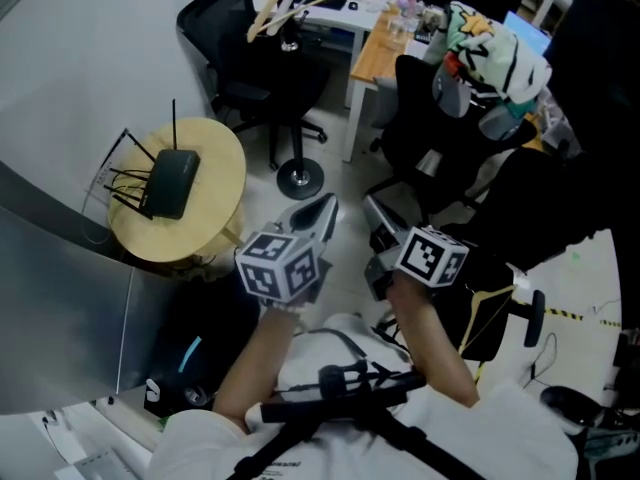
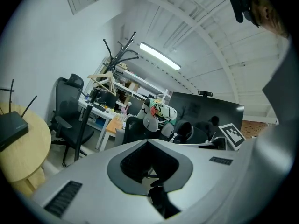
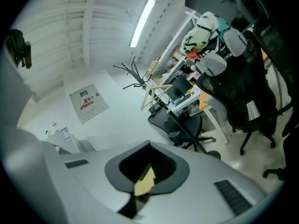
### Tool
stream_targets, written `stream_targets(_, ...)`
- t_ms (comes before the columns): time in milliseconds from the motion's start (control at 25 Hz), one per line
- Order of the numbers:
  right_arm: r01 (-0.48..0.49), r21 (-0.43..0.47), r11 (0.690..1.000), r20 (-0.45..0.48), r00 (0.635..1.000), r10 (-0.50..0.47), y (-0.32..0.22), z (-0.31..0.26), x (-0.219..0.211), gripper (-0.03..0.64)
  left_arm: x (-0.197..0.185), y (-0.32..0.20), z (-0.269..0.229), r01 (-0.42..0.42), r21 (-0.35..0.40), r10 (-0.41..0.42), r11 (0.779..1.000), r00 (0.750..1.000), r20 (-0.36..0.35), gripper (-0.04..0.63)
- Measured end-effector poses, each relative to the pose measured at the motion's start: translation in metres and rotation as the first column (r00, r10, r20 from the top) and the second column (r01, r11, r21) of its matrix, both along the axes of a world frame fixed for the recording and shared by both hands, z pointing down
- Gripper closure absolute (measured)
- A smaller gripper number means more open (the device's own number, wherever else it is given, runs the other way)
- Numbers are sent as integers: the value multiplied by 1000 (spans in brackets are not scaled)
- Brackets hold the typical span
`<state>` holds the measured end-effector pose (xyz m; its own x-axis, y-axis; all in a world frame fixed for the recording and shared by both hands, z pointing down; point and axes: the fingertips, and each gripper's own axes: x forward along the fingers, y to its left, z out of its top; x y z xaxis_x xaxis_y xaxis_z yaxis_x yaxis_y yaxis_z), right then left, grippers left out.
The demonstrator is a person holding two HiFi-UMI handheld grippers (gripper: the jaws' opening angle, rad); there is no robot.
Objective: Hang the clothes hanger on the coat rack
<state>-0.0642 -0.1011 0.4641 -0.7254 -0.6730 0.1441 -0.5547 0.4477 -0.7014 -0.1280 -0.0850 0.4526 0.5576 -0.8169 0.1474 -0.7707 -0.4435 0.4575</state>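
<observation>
The wooden clothes hanger (image 1: 270, 10) appears to hang high on the coat rack (image 1: 295, 118) already, so the job looks done. The left gripper (image 1: 320, 213) has its jaws pressed together with nothing between them, and the right gripper (image 1: 378, 220) is likewise closed and empty. From the fingertips the hanger lies well ahead and higher up, beside the black office chair (image 1: 240, 68) and slightly left of the left gripper, which is the nearer of the two. Its long bar slants, one end lower, across the line the jaws point along. Any further reach would probably fall to the left hand
</observation>
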Motion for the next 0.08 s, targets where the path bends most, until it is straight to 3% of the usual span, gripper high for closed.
stream_targets(80,0,-9,1000,2,1000,0,5,3,-2,617,0,4,2,-4,-3,4,1000,1000,0,603)
